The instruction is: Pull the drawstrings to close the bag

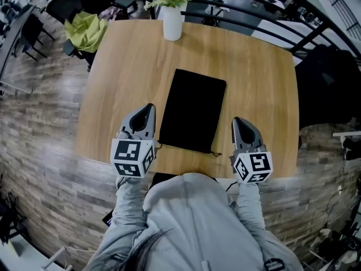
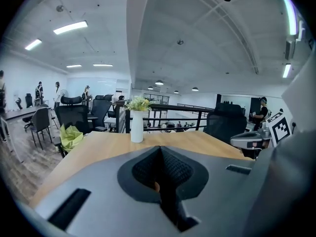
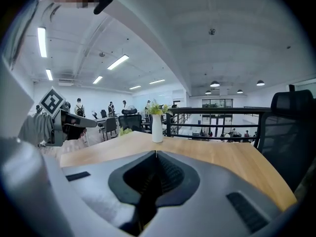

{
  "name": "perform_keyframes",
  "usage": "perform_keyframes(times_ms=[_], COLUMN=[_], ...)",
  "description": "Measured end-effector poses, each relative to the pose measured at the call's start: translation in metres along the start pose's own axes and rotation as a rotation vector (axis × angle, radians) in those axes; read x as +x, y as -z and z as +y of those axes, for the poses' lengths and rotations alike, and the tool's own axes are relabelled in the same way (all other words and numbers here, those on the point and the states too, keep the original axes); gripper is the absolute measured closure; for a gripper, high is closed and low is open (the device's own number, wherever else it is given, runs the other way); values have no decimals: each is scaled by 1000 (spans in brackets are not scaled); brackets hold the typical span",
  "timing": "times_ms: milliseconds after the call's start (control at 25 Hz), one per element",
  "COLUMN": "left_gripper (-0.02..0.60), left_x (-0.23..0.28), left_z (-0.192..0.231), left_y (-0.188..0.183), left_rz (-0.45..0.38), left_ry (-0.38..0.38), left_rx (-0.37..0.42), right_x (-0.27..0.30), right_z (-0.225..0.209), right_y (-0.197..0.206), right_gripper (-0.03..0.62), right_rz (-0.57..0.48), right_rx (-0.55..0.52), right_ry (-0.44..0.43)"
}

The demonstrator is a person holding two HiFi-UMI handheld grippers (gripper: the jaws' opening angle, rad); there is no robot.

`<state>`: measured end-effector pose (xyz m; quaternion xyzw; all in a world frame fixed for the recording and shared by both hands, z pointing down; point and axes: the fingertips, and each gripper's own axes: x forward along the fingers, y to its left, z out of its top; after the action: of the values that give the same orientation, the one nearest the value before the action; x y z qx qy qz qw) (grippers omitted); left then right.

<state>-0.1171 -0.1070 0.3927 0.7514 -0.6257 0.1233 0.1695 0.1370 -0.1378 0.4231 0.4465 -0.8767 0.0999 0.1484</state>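
Both grippers are flanking the bag with jaws closed.
The black bag (image 1: pixel 193 110) is lying flat at centre frame on the wooden table (image 1: pixel 130 66). The left gripper (image 1: pixel 148 108) is sitting beside its lower left corner and the right gripper (image 1: pixel 237 121) beside its lower right, both gripping nothing.

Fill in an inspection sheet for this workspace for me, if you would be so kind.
Surface: wooden table, few things on it.
Job's things: black bag lying flat mid-table; a drawstring end shows at its near corner.
Clutter: white vase of flowers at the far edge.
Grippers: left gripper and right gripper flank the bag's near end, jaws together, nothing between them.
Cables: nothing seen on the table.
Surroundings: green cloth past the far left corner; black railing behind.
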Motion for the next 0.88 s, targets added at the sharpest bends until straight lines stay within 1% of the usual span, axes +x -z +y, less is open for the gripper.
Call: perform_keyframes(times_ms=[200,360,640,880], left_gripper=[555,555,555,555], left_x=[15,20,17,9], left_z=[-3,-5,-5,-3], left_y=[-10,-14,-15,-6], left_rz=[3,5,34,52], left_ry=[51,103,219,273], left_rx=[21,42,95,118], right_x=[-5,-12,-32,-46], right_z=[-10,-9,8,26], right_y=[-7,-10,-4,6], right_gripper=[571,571,571,571], right_rz=[-13,-23,-30,-24], right_rx=[17,31,93,114], right_ry=[61,113,231,286])
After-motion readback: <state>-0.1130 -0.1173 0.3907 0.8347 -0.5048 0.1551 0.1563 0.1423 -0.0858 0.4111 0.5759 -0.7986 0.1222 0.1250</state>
